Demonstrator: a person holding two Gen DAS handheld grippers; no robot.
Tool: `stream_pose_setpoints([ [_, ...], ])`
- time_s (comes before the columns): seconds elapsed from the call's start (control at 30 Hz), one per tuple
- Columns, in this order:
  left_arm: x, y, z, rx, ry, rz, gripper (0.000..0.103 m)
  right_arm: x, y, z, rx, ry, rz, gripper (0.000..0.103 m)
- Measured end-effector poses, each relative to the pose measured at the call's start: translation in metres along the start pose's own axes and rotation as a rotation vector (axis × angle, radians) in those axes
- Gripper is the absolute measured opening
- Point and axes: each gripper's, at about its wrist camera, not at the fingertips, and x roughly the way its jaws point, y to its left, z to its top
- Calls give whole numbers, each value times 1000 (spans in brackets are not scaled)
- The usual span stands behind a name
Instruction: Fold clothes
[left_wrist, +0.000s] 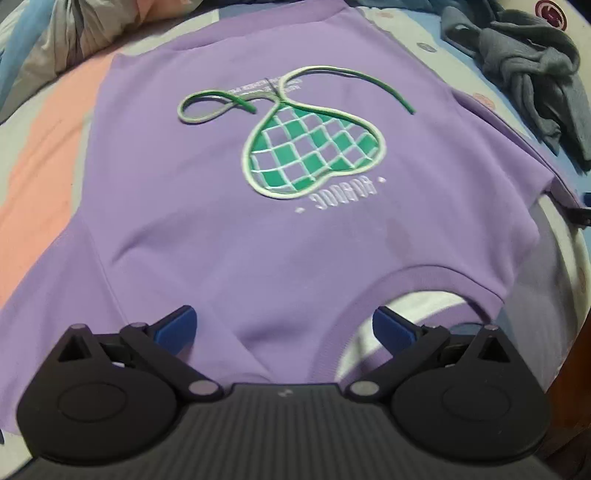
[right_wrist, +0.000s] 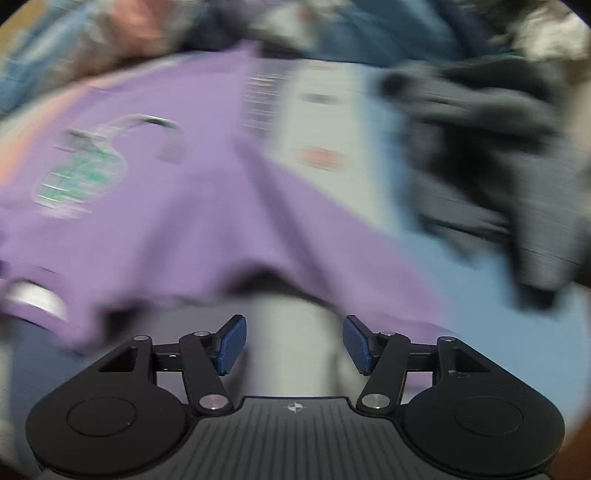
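Note:
A purple sweatshirt (left_wrist: 221, 229) with a green checked heart print (left_wrist: 314, 151) lies spread flat on the bed, neckline toward me. My left gripper (left_wrist: 284, 328) hovers open over the shoulder and collar, blue pads (left_wrist: 177, 328) wide apart with cloth below them but not pinched. In the blurred right wrist view the same sweatshirt (right_wrist: 166, 206) fills the left and middle. My right gripper (right_wrist: 293, 343) stands open just off the sweatshirt's near edge, with nothing between its pads (right_wrist: 232, 343).
A crumpled grey garment (left_wrist: 532, 74) lies at the far right on the bedsheet (left_wrist: 48, 177), which has pink, blue and pale stripes; it shows dark and blurred as the grey garment (right_wrist: 491, 162) in the right wrist view. Bunched bedding (left_wrist: 66, 33) sits at the far left.

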Motion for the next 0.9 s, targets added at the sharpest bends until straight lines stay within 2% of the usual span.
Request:
stream_pose_setpoints([
  [0.1,-7,-22,3,31,-26,-8,103,-4,-20,-23,-88,-5,-108,62],
  [0.23,-11,-61,12,94,-51,-28,103,-9,-27,-35,-212,-73,-56,63],
  [0.3,-11,-83,18,132,-62,-42,103,-3,-20,-36,-277,-105,-61,64],
  [0.37,-7,-102,26,155,-73,-72,103,13,-19,-30,-309,-91,-29,58],
  [0.4,-6,-111,31,167,-79,-87,103,22,-19,-26,-319,-72,-6,48],
  [0.43,-4,-121,35,180,-85,-102,103,28,-22,-21,-312,-47,12,19],
  [0.47,-1,-130,37,199,-95,-106,103,31,-28,-16,-290,-28,18,11],
  [0.63,6,-167,44,296,-150,-167,103,2,-74,16,-69,-51,115,10],
  [0.77,9,-192,46,386,-200,-246,103,-32,-128,60,166,-119,226,10],
  [0.83,10,-206,47,424,-226,-279,103,-42,-156,88,293,-157,310,11],
  [0.9,13,-220,49,454,-244,-276,103,-49,-179,115,405,-190,402,11],
])
